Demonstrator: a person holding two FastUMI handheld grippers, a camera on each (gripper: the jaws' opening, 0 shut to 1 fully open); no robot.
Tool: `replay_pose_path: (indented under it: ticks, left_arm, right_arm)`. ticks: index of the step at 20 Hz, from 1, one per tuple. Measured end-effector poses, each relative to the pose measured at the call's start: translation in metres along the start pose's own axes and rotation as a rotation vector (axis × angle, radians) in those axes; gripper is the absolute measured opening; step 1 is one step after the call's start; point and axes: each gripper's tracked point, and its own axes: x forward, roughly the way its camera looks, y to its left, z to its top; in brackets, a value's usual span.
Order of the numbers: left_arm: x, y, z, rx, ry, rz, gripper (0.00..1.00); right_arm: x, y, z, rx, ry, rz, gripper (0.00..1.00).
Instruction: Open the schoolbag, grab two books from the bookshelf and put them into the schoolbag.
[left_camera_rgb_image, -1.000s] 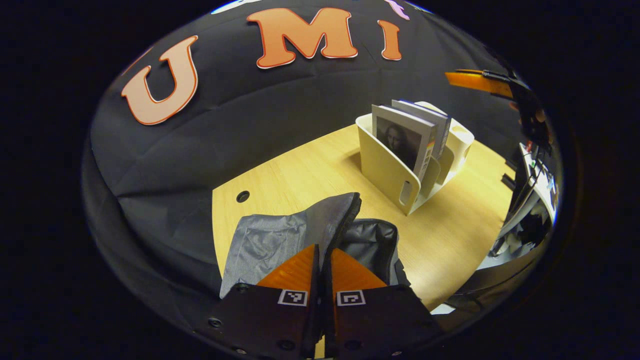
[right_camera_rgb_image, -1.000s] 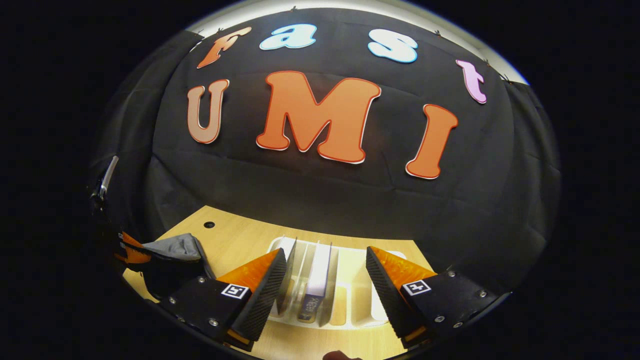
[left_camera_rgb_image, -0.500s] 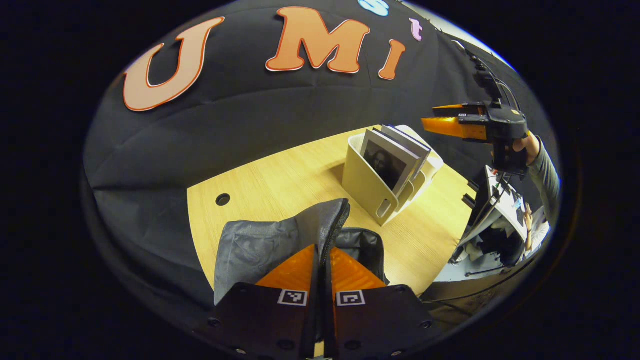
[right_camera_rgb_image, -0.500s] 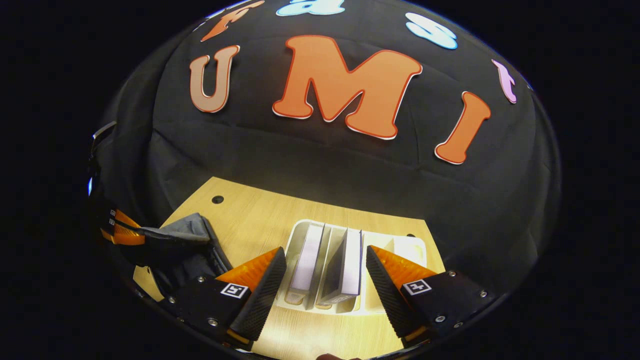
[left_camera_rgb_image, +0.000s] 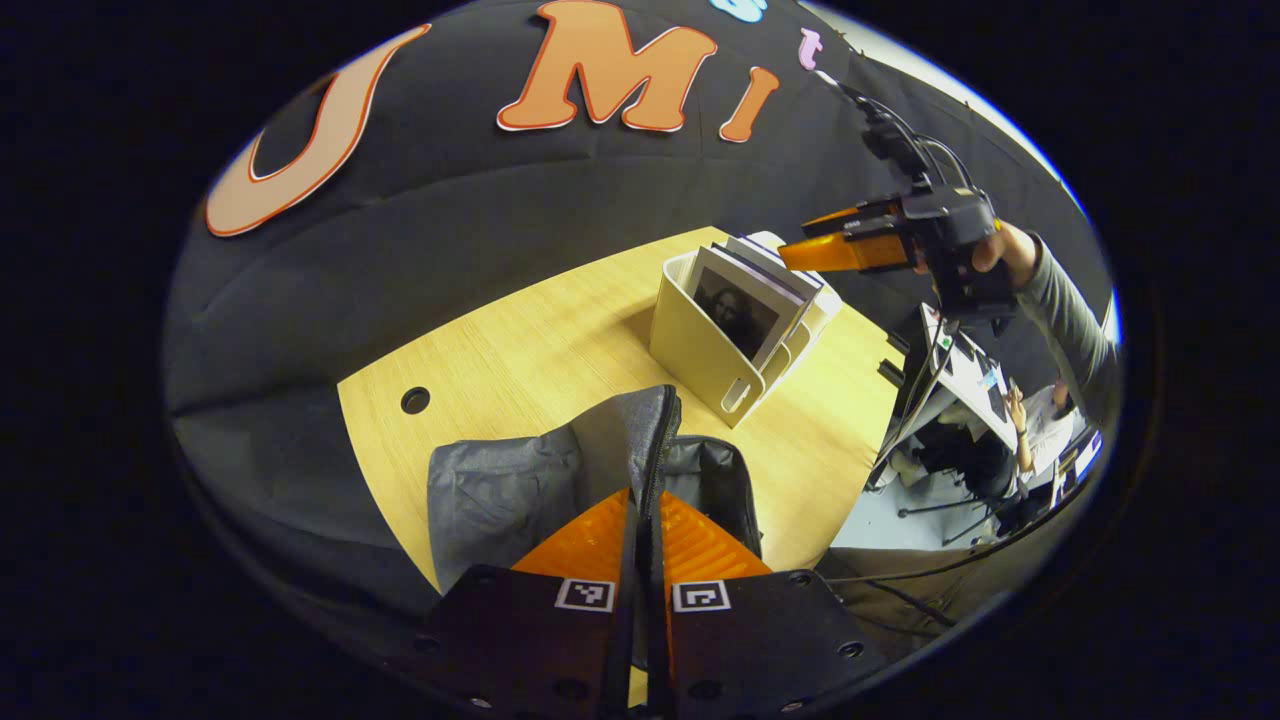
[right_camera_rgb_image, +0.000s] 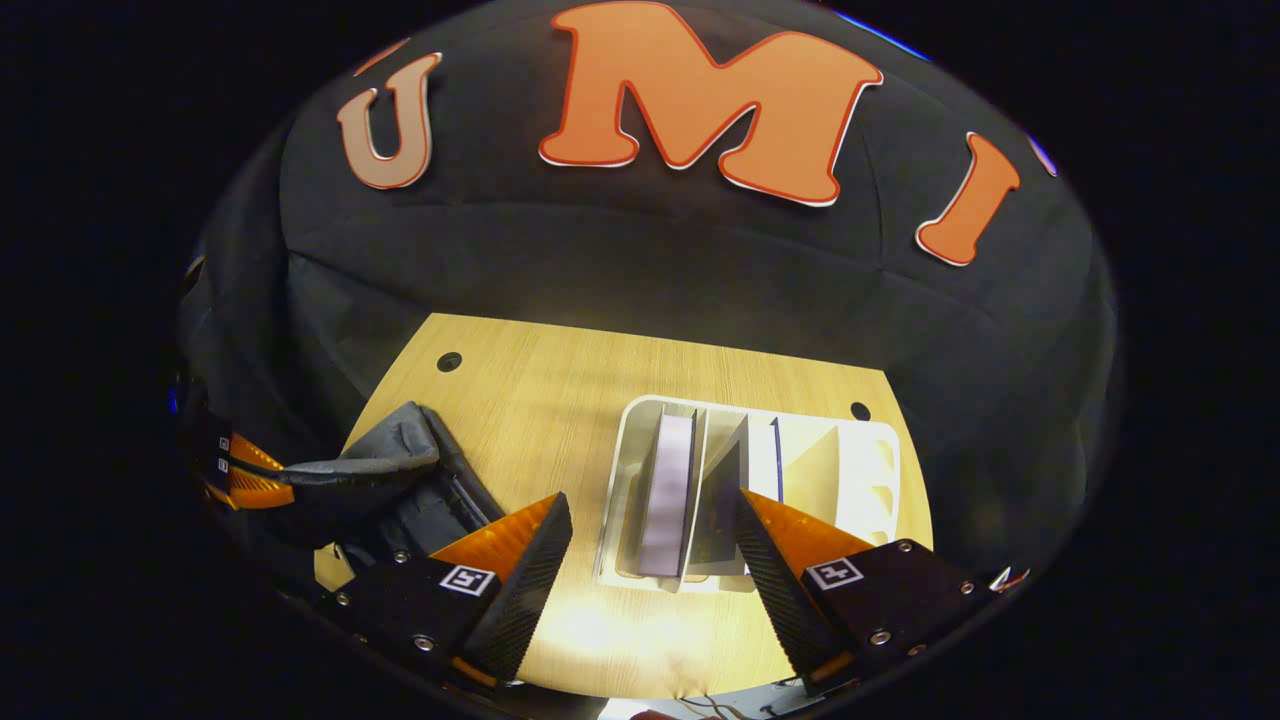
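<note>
My left gripper (left_camera_rgb_image: 645, 512) is shut on the zipper edge of the grey schoolbag (left_camera_rgb_image: 500, 485) and holds its flap up, so the dark inside (left_camera_rgb_image: 715, 475) gapes. The cream bookshelf (left_camera_rgb_image: 690, 345) stands farther back on the table with two books (left_camera_rgb_image: 745, 312) upright in it. My right gripper (right_camera_rgb_image: 650, 560) hangs open above the bookshelf (right_camera_rgb_image: 880, 470), looking down on a white-edged book (right_camera_rgb_image: 665, 490) and a dark book (right_camera_rgb_image: 735, 475) between its fingers' line. From the left gripper view the right gripper (left_camera_rgb_image: 825, 250) hovers just over the book tops. The bag (right_camera_rgb_image: 400, 470) lies left of the shelf.
The wooden table (left_camera_rgb_image: 520, 340) has a cable hole (left_camera_rgb_image: 414, 400) near its back left. A person's hand and grey sleeve (left_camera_rgb_image: 1050, 300) hold the right gripper. Past the table's right edge are a desk with papers and cables (left_camera_rgb_image: 975, 380).
The right gripper has come closer over the bookshelf and tilted down, so the books now show from above. The left gripper has kept its hold on the flap and drawn back a little.
</note>
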Motion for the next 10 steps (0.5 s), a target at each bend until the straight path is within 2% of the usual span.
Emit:
replay_pose_path:
  ticks: [1, 3, 4, 10]
  left_arm:
    - [-0.001, 0.001, -0.002, 0.000, 0.010, -0.011, 0.07]
    - [-0.001, 0.005, 0.002, 0.000, 0.014, -0.016, 0.10]
    - [-0.003, 0.005, 0.005, 0.000, 0.015, -0.026, 0.07]
    - [-0.004, 0.008, 0.003, -0.005, 0.043, -0.033, 0.07]
  right_arm:
    - [0.007, -0.006, 0.001, 0.015, 0.016, -0.021, 0.97]
    - [0.022, -0.011, -0.002, 0.039, 0.082, -0.017, 0.97]
    - [0.030, -0.010, -0.004, 0.044, 0.111, -0.001, 0.98]
    - [0.071, -0.009, -0.024, 0.050, 0.295, -0.004, 0.94]
